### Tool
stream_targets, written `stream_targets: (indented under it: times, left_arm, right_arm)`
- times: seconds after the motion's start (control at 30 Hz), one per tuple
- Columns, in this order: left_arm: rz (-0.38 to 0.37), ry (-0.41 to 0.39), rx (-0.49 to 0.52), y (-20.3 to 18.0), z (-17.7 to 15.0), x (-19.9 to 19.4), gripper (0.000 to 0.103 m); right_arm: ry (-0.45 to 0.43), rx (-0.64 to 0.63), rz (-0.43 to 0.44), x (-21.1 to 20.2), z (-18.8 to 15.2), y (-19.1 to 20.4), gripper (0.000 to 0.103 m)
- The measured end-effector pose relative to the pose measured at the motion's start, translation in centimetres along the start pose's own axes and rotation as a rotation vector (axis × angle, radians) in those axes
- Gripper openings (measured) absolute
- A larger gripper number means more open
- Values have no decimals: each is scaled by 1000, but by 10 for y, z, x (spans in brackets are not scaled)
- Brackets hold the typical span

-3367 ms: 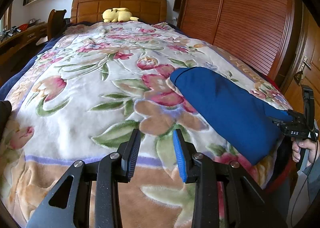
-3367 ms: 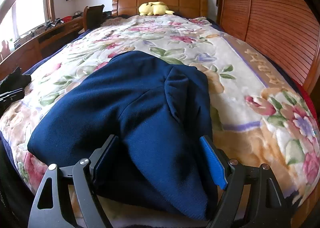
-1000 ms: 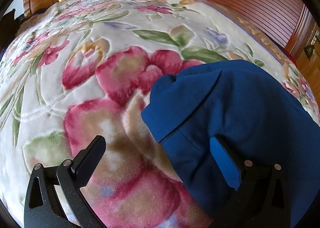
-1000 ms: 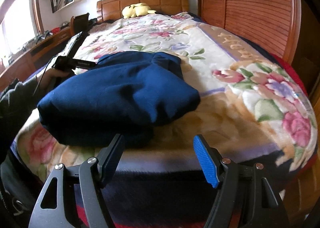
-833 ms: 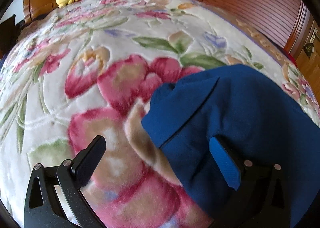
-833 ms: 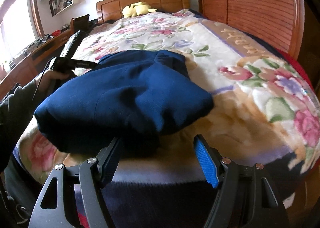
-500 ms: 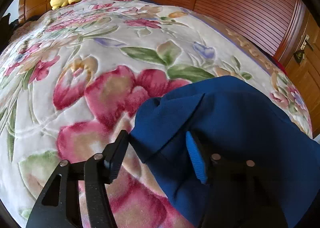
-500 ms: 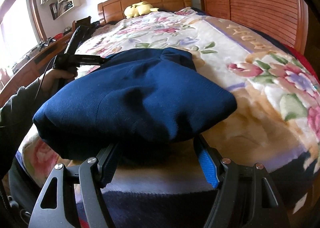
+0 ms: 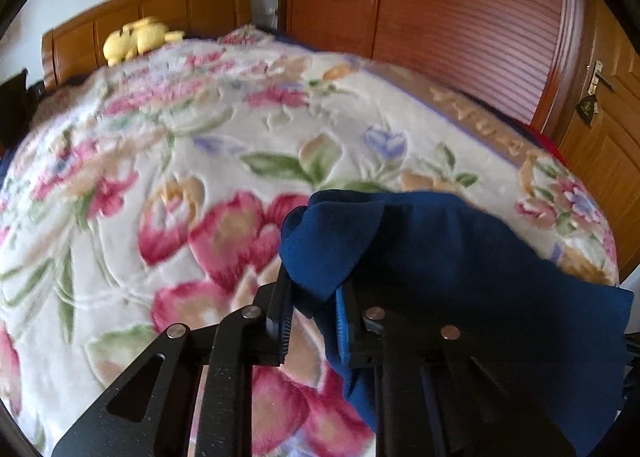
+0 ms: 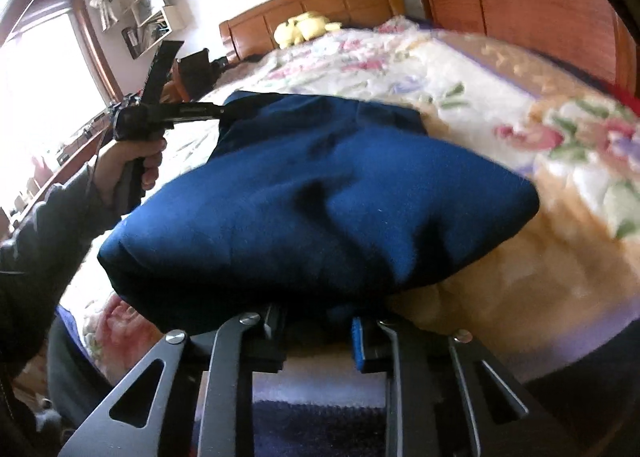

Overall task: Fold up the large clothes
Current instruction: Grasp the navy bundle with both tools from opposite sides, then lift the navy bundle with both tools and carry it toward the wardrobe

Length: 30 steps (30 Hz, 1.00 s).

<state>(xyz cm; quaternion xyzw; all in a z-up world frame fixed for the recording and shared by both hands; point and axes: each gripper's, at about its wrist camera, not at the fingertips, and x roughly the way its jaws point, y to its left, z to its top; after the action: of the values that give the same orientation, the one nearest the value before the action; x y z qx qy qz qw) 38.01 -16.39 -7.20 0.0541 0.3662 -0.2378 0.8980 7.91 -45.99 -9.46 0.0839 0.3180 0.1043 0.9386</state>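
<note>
I am closing my right gripper [image 10: 316, 331] on the near edge of the folded navy garment [image 10: 320, 193] at the bed's foot edge, and my left gripper [image 9: 310, 305] on its far corner; mostly folded, I judge, one fold left.

Left tongs [image 9: 310, 309] closing on cloth; right tongs [image 10: 316, 331] closing likewise.
</note>
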Motion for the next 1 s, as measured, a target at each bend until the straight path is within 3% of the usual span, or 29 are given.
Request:
stream_targets:
  times: [0.17,0.43,0.63,0.83,1.0]
  left_arm:
    - [-2,-71,45,-27,19,-36,19]
    - [-24,-147,105,-96,65,-53,19]
    - [-80,-209,186,-188,116,-43,19]
    - [-183,-270,242,-285,169,-21,19]
    - [-261,-243,277,-346,182,22,19]
  right_arm:
    - [-64,-52,-53,-14,10,-5,15]
    - [-205,-94,-171,-70,37,-60,11]
    - [-264,-127,-315,-120,54,-115,10]
    - [-339,-134,-498,-179,70,-173,10]
    - [-330,-97,-623,-196,54,-207,10]
